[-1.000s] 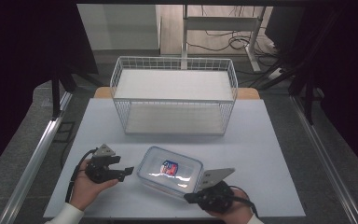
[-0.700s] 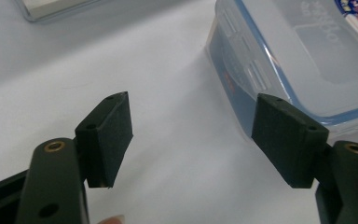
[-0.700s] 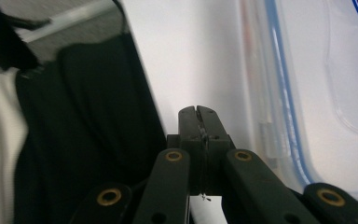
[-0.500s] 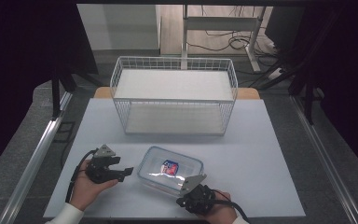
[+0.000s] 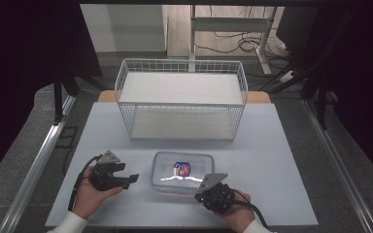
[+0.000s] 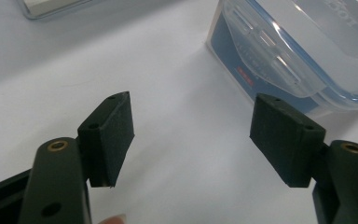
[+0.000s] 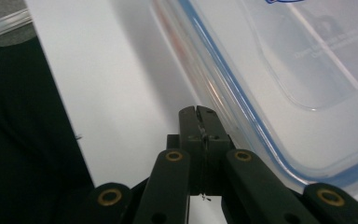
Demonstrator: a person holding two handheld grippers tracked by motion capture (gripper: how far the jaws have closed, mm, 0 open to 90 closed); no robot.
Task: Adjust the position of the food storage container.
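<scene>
- Worktop (image 5: pixel 281 160): we record a pale, matte surface, with grey floor at both sides and cables behind.
- Wire basket (image 5: pixel 182 99): white, standing at the worktop's far edge, centred.
- Container (image 5: pixel 182 172): clear plastic with a blue-sealed lid and a red-and-blue label, lying near the front edge, centred, between our two hands.
- Left gripper (image 5: pixel 126 178): near the front-left corner; in its own view we see the fingers (image 6: pixel 112 135) spread wide, holding nothing, and the container's side latch just beyond.
- Right gripper (image 5: pixel 209 187): at the container's front-right corner; its own view shows the fingers (image 7: pixel 199 119) pressed together beside the lid rim, gripping nothing.
</scene>
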